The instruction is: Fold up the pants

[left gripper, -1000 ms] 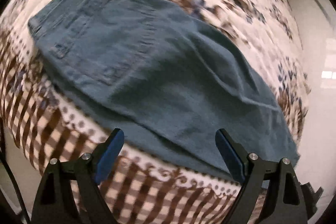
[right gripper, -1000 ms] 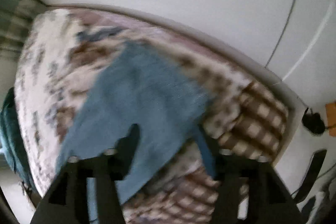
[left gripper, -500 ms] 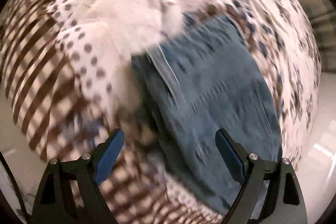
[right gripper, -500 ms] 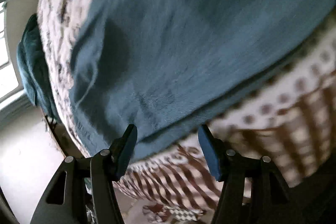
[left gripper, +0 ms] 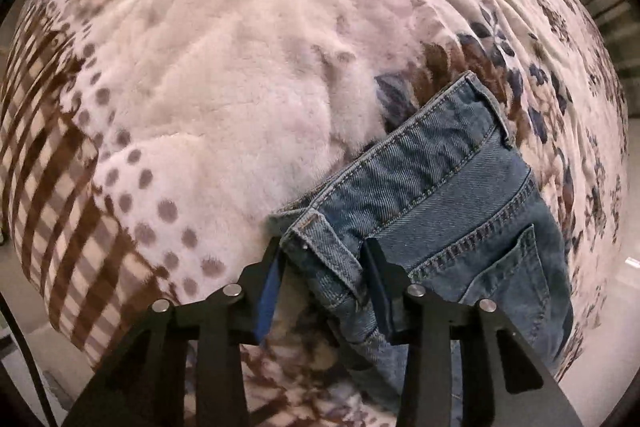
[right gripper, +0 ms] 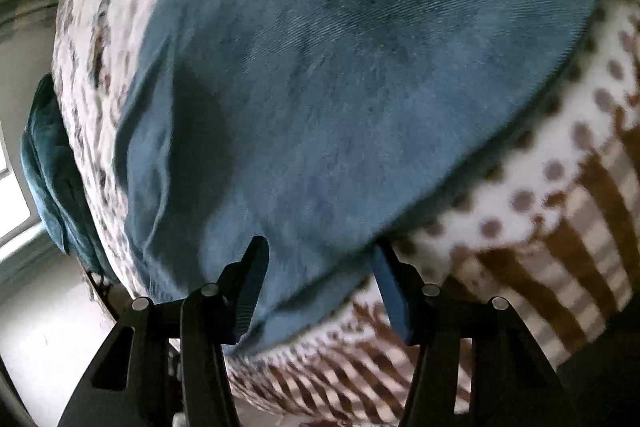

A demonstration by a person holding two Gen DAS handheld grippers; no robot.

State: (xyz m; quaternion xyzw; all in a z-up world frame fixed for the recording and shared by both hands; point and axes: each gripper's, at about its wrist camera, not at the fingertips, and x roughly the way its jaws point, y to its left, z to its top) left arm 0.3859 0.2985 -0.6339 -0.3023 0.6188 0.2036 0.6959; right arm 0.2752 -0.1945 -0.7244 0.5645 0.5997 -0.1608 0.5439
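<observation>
Two grippers closing on denim

Both sets of jaws have just been narrowing. Left gripper (left gripper: pixel 324 267) straddles the waistband corner of the pants (left gripper: pixel 460 211), lying on the blanket (left gripper: pixel 224 99); right gripper (right gripper: pixel 318 267) brackets a leg edge, pads not pressing. Denim looks heavy, floppy: grip seams

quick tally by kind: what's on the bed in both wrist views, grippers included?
Jeans: 1, on the blanket.
Blankets: 1
Dark teal cloth bundle at the bed's edge: 1
Grippers: 2, left gripper with the jeans' waistband corner between its jaws, right gripper at the denim's edge.
Total: 5
</observation>
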